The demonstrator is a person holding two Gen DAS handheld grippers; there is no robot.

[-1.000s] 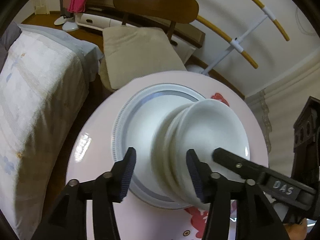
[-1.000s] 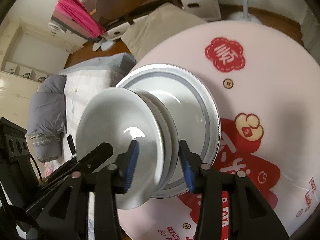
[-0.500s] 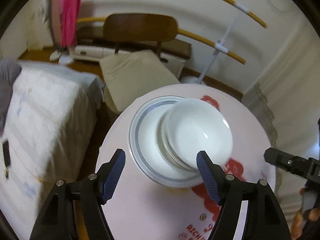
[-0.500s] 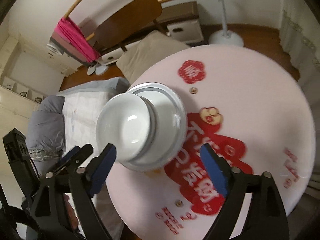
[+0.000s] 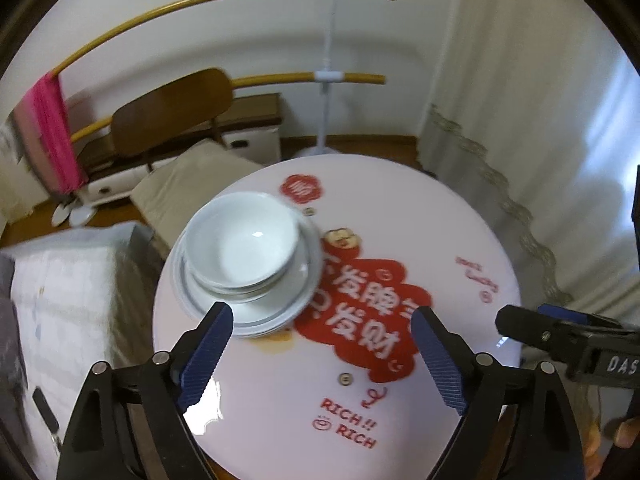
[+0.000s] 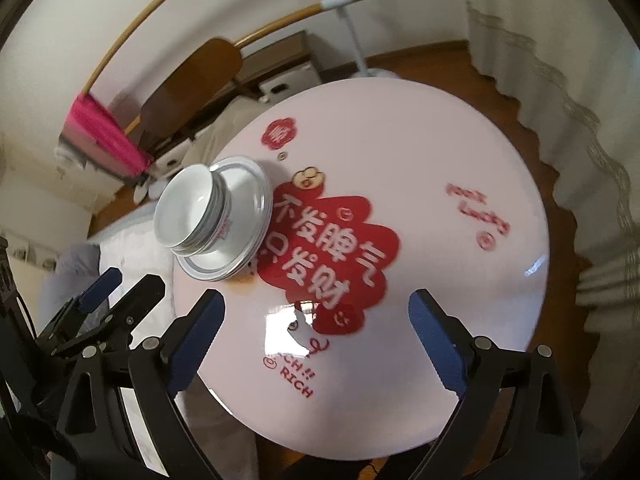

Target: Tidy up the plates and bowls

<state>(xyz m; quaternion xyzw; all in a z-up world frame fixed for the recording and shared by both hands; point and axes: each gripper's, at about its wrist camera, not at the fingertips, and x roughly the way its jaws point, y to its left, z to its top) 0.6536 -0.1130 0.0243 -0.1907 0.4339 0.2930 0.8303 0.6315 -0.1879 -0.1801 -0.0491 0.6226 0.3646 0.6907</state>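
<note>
A stack of white bowls (image 5: 242,246) sits on a stack of grey-rimmed plates (image 5: 276,312) at the left side of the round pink table (image 5: 440,240). The bowls (image 6: 196,210) and plates (image 6: 244,192) also show in the right wrist view, on the table (image 6: 440,160). My left gripper (image 5: 320,356) is open and empty, held above the table's near side, back from the stack. My right gripper (image 6: 316,340) is open and empty, above the table's near edge. The right gripper's finger (image 5: 560,332) shows at the right of the left wrist view.
A wooden chair (image 5: 172,104) with a beige cushion (image 5: 192,184) stands behind the table. A bed (image 5: 60,300) lies at the left. A drying rack with yellow bars (image 5: 328,76) and a pink cloth (image 5: 48,136) stands at the wall. Curtains (image 5: 540,120) hang at the right.
Both grippers opened wide, let go of the bowls and pulled up and back from the stack. The bowls now rest on the plates.
</note>
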